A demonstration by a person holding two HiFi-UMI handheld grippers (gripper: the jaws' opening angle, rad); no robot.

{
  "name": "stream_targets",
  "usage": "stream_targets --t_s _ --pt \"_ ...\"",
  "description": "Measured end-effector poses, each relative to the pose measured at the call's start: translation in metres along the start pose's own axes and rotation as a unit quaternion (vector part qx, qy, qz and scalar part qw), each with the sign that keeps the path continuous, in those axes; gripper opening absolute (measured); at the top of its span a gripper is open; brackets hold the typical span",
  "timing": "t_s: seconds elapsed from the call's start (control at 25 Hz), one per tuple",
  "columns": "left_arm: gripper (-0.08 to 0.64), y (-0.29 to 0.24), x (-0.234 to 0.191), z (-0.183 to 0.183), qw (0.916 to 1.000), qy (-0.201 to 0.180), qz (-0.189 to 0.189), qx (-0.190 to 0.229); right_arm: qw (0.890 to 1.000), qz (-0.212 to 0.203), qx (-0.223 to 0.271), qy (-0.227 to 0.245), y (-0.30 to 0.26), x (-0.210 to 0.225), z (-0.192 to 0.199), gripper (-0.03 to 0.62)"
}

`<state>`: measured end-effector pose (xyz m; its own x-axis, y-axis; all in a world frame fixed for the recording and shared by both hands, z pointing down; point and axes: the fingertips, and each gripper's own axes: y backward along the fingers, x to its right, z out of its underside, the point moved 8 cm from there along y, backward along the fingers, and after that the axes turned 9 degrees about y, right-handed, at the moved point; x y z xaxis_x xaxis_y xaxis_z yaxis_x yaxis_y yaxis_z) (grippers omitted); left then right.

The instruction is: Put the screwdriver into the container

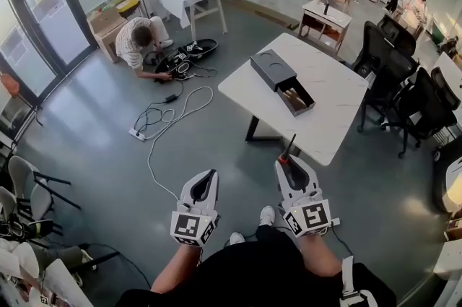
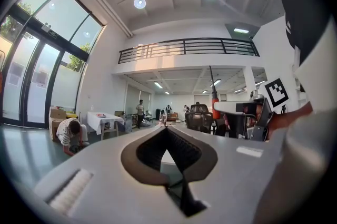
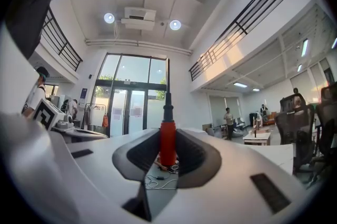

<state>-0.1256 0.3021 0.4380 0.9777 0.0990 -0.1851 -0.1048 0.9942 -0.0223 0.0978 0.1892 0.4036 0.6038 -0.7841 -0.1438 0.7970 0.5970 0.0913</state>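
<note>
The screwdriver (image 3: 168,141) sits between the jaws of the right gripper (image 1: 289,167). The jaws are closed on its red handle, and the thin shaft sticks out beyond their tips. The black container (image 1: 283,81) lies open on the white table (image 1: 339,110), well apart from this gripper. The left gripper (image 1: 204,179) has its jaws together and holds nothing.
</note>
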Motion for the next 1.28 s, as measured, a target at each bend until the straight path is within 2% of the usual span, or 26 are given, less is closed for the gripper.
stream_targets --t_s 0.24,0.68,1.0,1.16,1.28 --pt "0.009 -0.033 -0.008 -0.003 0.9999 -0.009 -0.009 0.003 1.0 -0.014 0.004 0.006 -0.022 0.025 0.006 0.097" --pt "0.009 -0.121 -0.011 -0.005 0.9996 -0.001 -0.027 0.006 1.0 -0.012 -0.017 -0.004 -0.052 0.099 0.034 0.097" --pt "0.009 -0.177 0.013 0.004 0.9995 -0.013 -0.02 -0.021 1.0 -0.015 -0.007 0.004 -0.071 0.153 0.043 0.097" --pt "0.009 -0.193 0.02 0.01 0.9992 -0.012 -0.021 -0.03 1.0 -0.017 -0.007 -0.003 -0.076 0.168 0.052 0.097" --pt "0.009 -0.203 0.018 0.011 0.9992 -0.011 -0.019 -0.034 1.0 -0.022 -0.013 0.008 -0.085 0.174 0.055 0.097"
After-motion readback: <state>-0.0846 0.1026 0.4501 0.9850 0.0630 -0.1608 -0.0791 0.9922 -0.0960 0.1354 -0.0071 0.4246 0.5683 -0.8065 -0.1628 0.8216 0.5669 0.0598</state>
